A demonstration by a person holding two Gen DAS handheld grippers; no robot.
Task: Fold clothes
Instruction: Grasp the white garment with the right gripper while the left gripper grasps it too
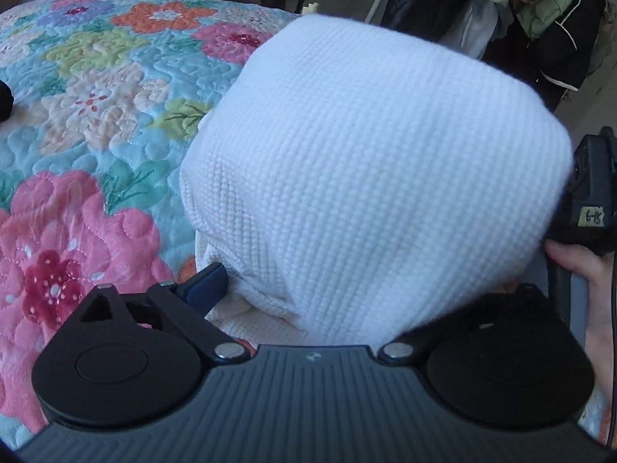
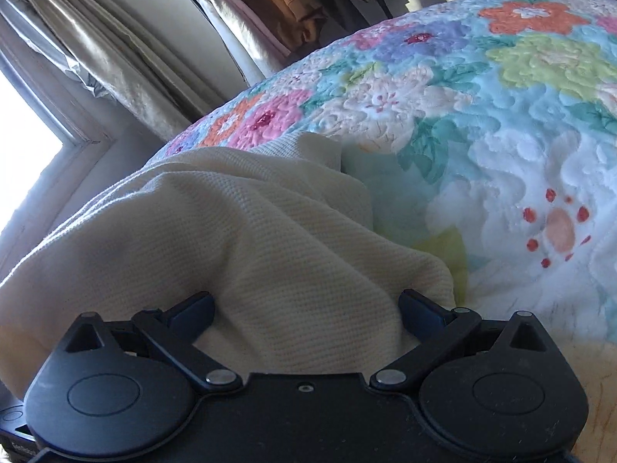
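A white waffle-knit garment (image 1: 366, 162) lies on a floral quilted bed cover (image 1: 88, 123). In the left wrist view it bulges up between my left gripper's (image 1: 347, 289) fingers; the left finger (image 1: 204, 283) shows, the right one is hidden under cloth. The jaws stand wide with fabric between them. In the right wrist view the same garment (image 2: 250, 239) is bunched between my right gripper's (image 2: 306, 308) two spread fingers (image 2: 193, 308), draped over the gripper body. The right gripper (image 1: 590, 193) and the hand that holds it show at the right edge of the left wrist view.
The quilt (image 2: 501, 135) covers the bed. Clothes hang on a rack (image 1: 540, 11) behind the bed. Curtains (image 2: 96, 50) and a bright window (image 2: 23, 162) are at the left in the right wrist view.
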